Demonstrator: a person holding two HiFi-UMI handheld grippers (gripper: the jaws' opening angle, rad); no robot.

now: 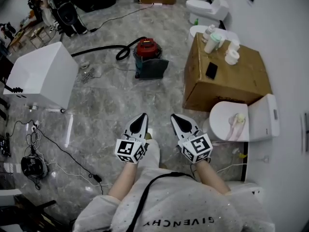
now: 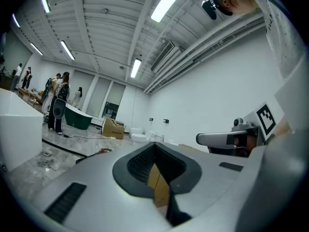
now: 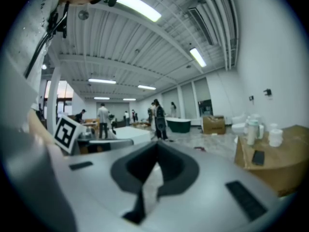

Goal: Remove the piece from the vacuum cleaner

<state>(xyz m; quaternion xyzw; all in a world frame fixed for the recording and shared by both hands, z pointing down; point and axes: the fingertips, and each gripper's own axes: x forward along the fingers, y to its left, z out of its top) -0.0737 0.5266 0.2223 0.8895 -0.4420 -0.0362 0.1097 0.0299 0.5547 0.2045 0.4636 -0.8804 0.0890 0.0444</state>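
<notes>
Vacuum cleaner (image 1: 147, 49) sits on the grey stone floor (image 1: 106, 105) in the upper middle of the head view. It is red on top and has a dark blue-green part low at its front. A black hose (image 1: 99, 48) runs from it to the left. I cannot tell which piece of it comes off. Nothing touches it. Both grippers are far from it, down in the lower middle of the frame, close to the person's body. The left gripper (image 1: 142, 117) points up toward the vacuum cleaner, and its jaws are shut tight with nothing in them. The right gripper (image 1: 175, 118) is just beside it, to its right, and its jaws are shut tight and hold nothing too. To the right of the vacuum cleaner stands a big cardboard box (image 1: 231, 83). On top of it are bottles (image 1: 211, 38), a roll of paper (image 1: 232, 56) and a dark phone (image 1: 211, 70). A white toilet (image 1: 227, 124) stands below the cardboard box, at the right of the frame. A big white box (image 1: 41, 76) stands at the left.
</notes>
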